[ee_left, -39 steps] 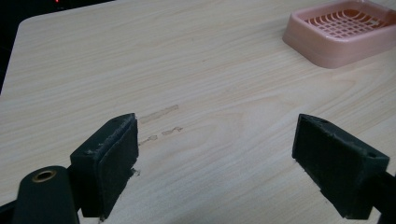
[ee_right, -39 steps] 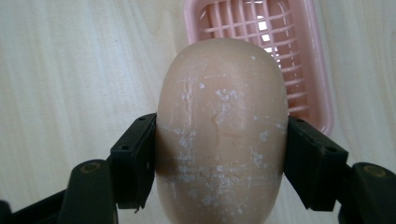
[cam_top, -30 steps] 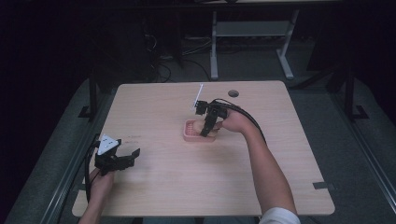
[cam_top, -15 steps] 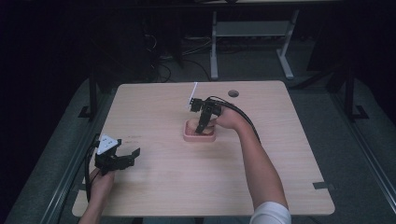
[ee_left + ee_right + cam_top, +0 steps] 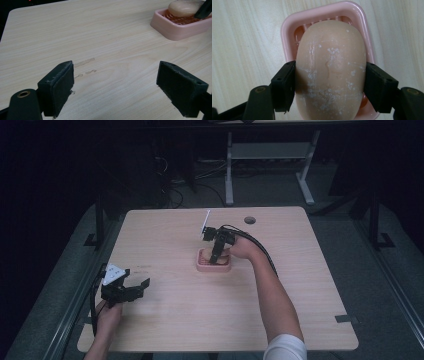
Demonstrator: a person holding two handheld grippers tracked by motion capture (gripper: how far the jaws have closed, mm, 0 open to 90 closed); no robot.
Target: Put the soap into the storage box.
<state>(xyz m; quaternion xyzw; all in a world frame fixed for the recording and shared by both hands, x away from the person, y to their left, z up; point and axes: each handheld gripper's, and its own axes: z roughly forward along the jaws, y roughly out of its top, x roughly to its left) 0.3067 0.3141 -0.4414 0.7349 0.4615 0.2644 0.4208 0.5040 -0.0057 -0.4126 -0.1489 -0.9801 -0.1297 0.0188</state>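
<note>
The right hand-held gripper (image 5: 329,82), clamping the soap (image 5: 330,72), has lowered onto the pink dish (image 5: 289,27).

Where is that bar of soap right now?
The pale beige oval soap bar sits over the pink plastic soap dish, clamped between the right gripper jaws, near the middle of the light wooden table in the high view.

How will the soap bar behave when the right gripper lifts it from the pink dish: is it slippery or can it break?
The soap bar is rounded and smooth, and the right gripper clamps its curved sides, so it may squirt out. White crumbs and a fine crack on its top suggest a dry surface, probably less slick, though it might flake. It looks solid and stiff. The pink dish seems light and might shift.
</note>
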